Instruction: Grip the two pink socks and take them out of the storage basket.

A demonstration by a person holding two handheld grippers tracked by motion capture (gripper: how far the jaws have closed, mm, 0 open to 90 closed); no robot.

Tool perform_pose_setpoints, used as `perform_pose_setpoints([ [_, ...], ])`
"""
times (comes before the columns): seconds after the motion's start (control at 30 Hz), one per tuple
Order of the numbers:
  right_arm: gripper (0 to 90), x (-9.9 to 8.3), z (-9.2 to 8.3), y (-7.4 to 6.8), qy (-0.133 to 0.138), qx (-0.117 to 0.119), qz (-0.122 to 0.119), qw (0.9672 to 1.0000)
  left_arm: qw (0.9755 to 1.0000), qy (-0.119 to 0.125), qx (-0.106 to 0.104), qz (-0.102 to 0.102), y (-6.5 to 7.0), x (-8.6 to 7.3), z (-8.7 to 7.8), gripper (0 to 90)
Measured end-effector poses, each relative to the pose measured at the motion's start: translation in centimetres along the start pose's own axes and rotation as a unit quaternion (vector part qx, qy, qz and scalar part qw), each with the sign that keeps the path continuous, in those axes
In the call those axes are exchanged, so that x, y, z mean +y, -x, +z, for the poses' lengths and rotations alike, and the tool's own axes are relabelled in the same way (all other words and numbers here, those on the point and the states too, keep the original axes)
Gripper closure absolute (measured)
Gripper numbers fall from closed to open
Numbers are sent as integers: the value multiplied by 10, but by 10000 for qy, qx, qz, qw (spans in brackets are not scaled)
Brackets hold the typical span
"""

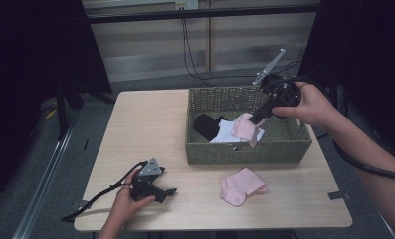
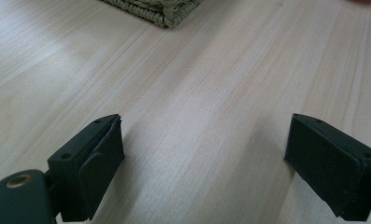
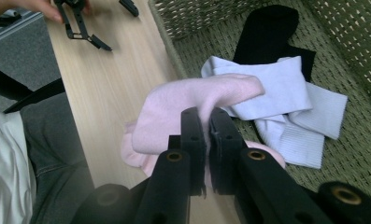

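My right gripper (image 1: 254, 119) is shut on a pink sock (image 1: 246, 127), held up over the front of the green wicker basket (image 1: 245, 152). In the right gripper view the pink sock (image 3: 188, 105) drapes over my closed jaws, with my right gripper (image 3: 207, 122) pinching its fold. A white sock (image 3: 290, 102) and a black sock (image 3: 267, 32) lie on the basket floor. A second pink sock (image 1: 241, 186) lies on the table in front of the basket. My left gripper (image 1: 167, 193) rests on the table at the front left, open, nothing between its fingers (image 2: 96, 158).
The wooden table (image 1: 145, 129) is bare on its left half. A basket corner (image 2: 162, 11) shows far ahead in the left gripper view. Cables (image 1: 190, 45) hang behind the table, and dark curtains stand on both sides.
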State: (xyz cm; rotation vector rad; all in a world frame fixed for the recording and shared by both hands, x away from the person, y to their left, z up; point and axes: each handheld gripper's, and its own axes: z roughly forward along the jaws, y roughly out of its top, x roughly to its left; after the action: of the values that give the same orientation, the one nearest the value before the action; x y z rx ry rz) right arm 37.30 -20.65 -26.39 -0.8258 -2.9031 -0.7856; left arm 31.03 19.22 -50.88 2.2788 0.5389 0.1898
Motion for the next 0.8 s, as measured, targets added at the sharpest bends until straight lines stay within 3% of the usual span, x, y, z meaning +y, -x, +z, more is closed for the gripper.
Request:
perform_pose_setpoints([
  [0.43, 855, -2, 3, -25, -45, 222, -311, 9993, 10000, 0, -2, -1, 0, 0, 0, 109],
  [0.8, 848, -5, 19, -43, -115, 388, -522, 9978, 10000, 0, 2, -1, 0, 0, 0, 109],
])
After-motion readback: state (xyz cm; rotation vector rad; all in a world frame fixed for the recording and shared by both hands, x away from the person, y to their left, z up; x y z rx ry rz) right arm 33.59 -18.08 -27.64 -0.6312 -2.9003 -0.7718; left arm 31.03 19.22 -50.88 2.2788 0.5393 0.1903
